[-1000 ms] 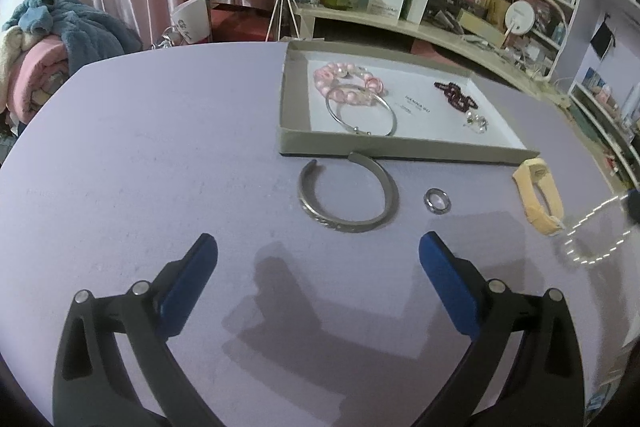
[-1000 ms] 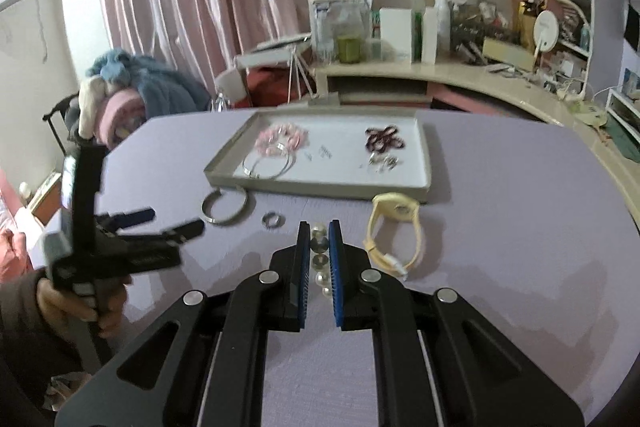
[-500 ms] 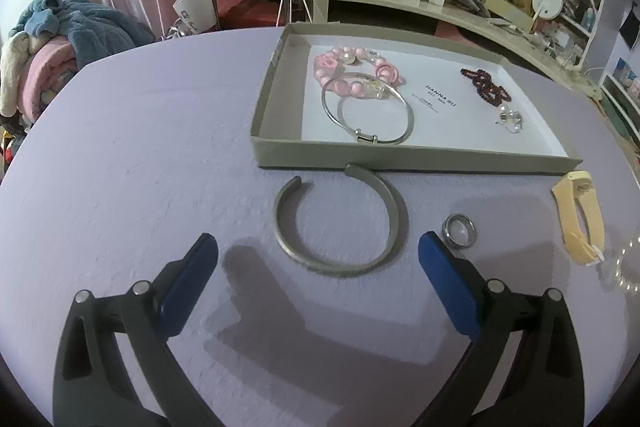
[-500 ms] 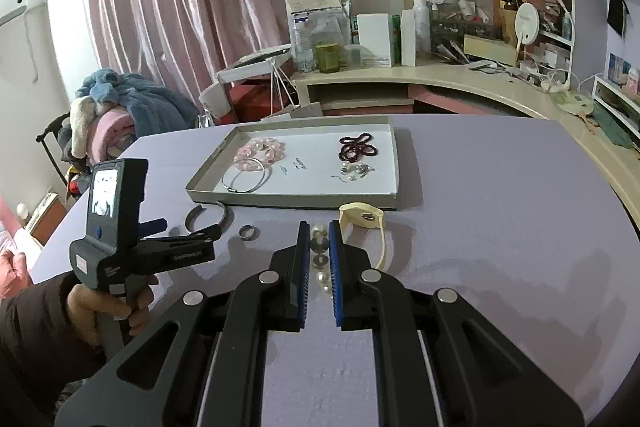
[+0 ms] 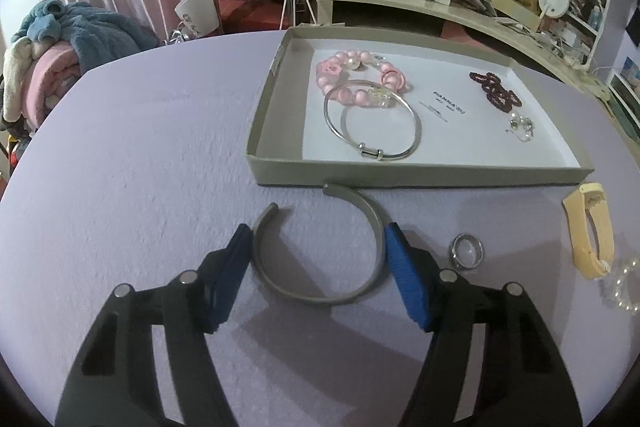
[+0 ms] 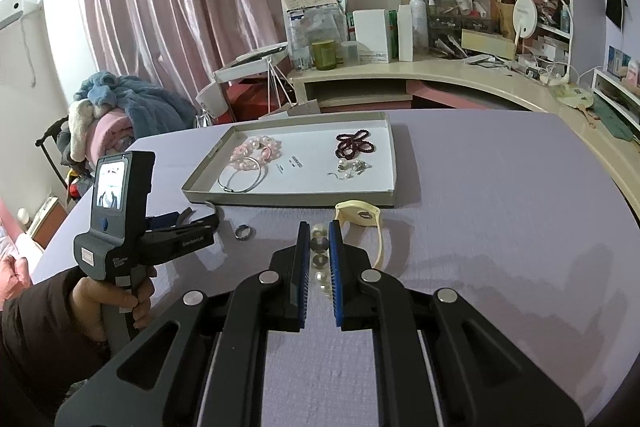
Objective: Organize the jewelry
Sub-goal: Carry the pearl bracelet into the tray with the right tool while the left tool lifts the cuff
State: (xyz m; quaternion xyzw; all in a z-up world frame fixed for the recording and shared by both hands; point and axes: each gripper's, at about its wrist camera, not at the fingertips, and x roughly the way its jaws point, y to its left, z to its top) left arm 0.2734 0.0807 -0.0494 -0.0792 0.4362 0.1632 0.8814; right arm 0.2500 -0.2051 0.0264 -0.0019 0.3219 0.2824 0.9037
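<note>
A grey open cuff bangle [image 5: 320, 297] lies on the purple table in front of the shallow tray [image 5: 400, 175]. My left gripper [image 5: 318, 233] straddles the cuff, its blue pads right beside the cuff's two sides, jaws still apart. A silver ring [image 5: 466, 251] and a yellow band [image 5: 588, 231] lie to the right. My right gripper [image 6: 319, 255] is shut on a pearl bracelet [image 6: 320, 269], which also shows in the left wrist view [image 5: 624, 285]. The tray holds a pink bead bracelet [image 5: 352, 77], a silver bangle [image 5: 372, 125], dark red beads [image 5: 496, 89] and earrings [image 5: 520, 127].
A curved desk [image 6: 440, 83] with bottles and boxes stands behind the table. A pile of blankets [image 5: 60, 55] sits at the far left. The table edge [image 6: 592, 163] runs along the right.
My left gripper has moved forward and down onto the cuff, and its jaws have narrowed around it. My right gripper has lifted back a little with the pearls.
</note>
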